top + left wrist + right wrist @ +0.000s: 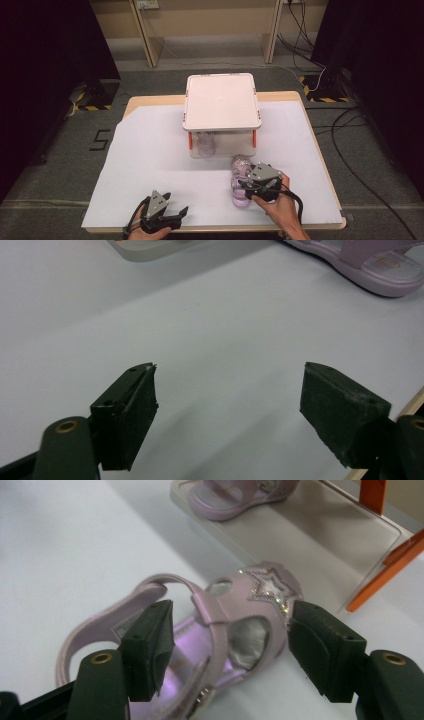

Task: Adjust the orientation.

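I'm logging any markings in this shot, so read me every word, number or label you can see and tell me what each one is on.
"5": black digit marked on the grey floor, left of the table.
Insole label of the pink sandal between the right gripper jaws: dark print, too blurred to read.
Insole print on the sandal in the left gripper view: too blurred to read.
Nothing else legible.

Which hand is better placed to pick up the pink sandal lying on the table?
The right. Its tongs straddle the sandal, one jaw on each side of the straps. The left tongs stand open over bare white paper, apart from the sandal.
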`<control>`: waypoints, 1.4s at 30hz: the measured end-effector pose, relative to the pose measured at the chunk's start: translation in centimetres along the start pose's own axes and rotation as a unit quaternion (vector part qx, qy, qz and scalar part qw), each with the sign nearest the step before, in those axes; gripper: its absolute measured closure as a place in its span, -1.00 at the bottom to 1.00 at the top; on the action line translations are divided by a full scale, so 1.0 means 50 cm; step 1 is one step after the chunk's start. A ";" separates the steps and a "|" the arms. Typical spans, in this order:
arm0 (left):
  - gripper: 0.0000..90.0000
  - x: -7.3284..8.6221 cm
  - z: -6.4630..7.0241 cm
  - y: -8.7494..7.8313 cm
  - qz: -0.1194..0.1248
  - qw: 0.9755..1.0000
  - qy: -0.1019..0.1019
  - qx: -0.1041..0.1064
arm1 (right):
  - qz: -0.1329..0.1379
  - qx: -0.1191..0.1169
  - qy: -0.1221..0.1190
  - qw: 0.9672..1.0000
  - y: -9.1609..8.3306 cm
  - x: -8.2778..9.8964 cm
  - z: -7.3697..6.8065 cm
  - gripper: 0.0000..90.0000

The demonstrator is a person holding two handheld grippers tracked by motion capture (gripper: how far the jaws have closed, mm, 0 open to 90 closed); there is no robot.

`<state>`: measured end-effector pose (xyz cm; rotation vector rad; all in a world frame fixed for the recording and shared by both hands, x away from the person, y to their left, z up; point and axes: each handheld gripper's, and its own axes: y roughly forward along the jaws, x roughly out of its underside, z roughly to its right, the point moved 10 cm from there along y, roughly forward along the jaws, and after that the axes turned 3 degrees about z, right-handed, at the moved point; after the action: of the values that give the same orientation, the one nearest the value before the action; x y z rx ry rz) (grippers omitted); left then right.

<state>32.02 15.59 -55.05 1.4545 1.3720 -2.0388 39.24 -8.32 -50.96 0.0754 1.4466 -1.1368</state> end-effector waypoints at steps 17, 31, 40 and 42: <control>-0.51 -0.007 -0.003 0.002 0.004 1.000 -0.006 0.003 | -0.025 0.013 -0.080 0.996 0.041 -0.004 0.003 0.24; -0.51 -0.010 -0.004 0.003 0.006 1.000 -0.016 0.009 | -0.007 0.012 -0.139 0.990 0.031 -0.008 0.005 0.77; -0.51 -0.008 -0.007 -0.001 0.007 1.000 -0.018 0.008 | -0.004 0.018 -0.155 0.988 0.025 -0.010 0.011 0.85; -0.51 -0.008 -0.006 0.000 0.006 1.000 -0.018 0.008 | -0.005 0.020 -0.163 0.986 0.023 -0.010 0.011 0.86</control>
<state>32.37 15.72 -54.72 1.4221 1.3316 -2.0626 40.50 -7.80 -51.09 -0.0871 1.1350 -1.1275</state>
